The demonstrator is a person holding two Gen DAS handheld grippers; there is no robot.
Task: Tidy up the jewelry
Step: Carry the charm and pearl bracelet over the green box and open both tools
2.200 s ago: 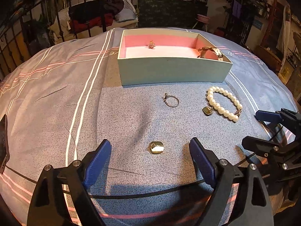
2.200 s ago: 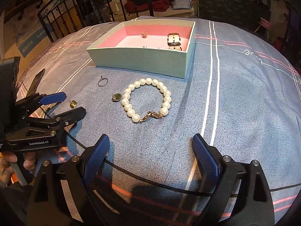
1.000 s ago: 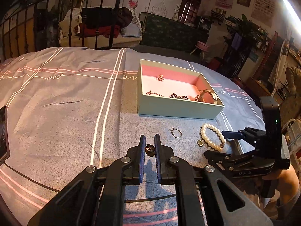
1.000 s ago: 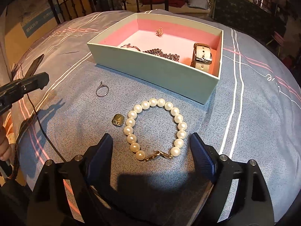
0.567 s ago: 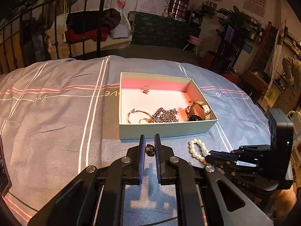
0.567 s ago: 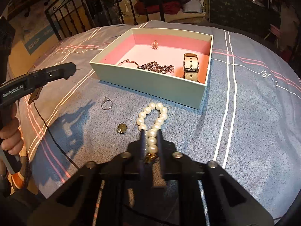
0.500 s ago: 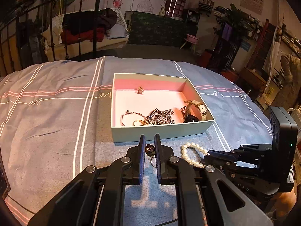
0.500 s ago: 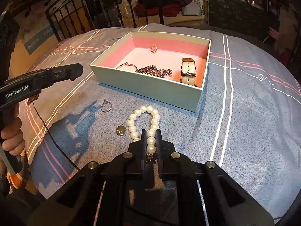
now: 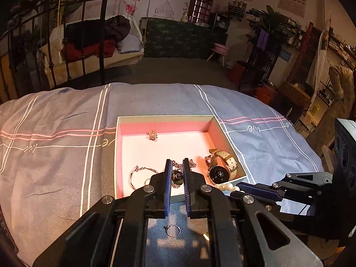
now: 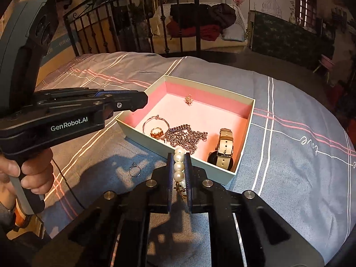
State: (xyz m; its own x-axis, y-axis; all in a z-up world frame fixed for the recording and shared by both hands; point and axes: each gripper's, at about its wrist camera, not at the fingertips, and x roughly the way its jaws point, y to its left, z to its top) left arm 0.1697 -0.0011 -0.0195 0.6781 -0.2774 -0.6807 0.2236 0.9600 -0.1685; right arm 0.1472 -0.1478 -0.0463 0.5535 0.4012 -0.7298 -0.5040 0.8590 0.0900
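A pale green box [image 9: 119,155] with pink inner walls sits on the grey-blue bedspread; it also shows in the right wrist view [image 10: 243,142]. It holds a watch [image 9: 219,172], a chain [image 10: 185,136], a bangle [image 9: 138,174], a ring [image 10: 155,132] and a small gold brooch [image 9: 153,135]. My left gripper [image 9: 177,175] is shut on a small gold charm [image 9: 177,176] and holds it over the box's near wall. My right gripper [image 10: 178,166] is shut on the pearl bracelet [image 10: 178,166], lifted just in front of the box.
A thin ring [image 9: 173,230] lies on the bedspread in front of the box; it also shows in the right wrist view [image 10: 135,170]. A glint of another small gold piece [image 9: 205,235] lies near it. An iron bed rail [image 10: 138,22] stands behind.
Both grippers closed on their pieces, the left on the charm and the right on the pearl bracelet, lifted them and moved forward to the box.
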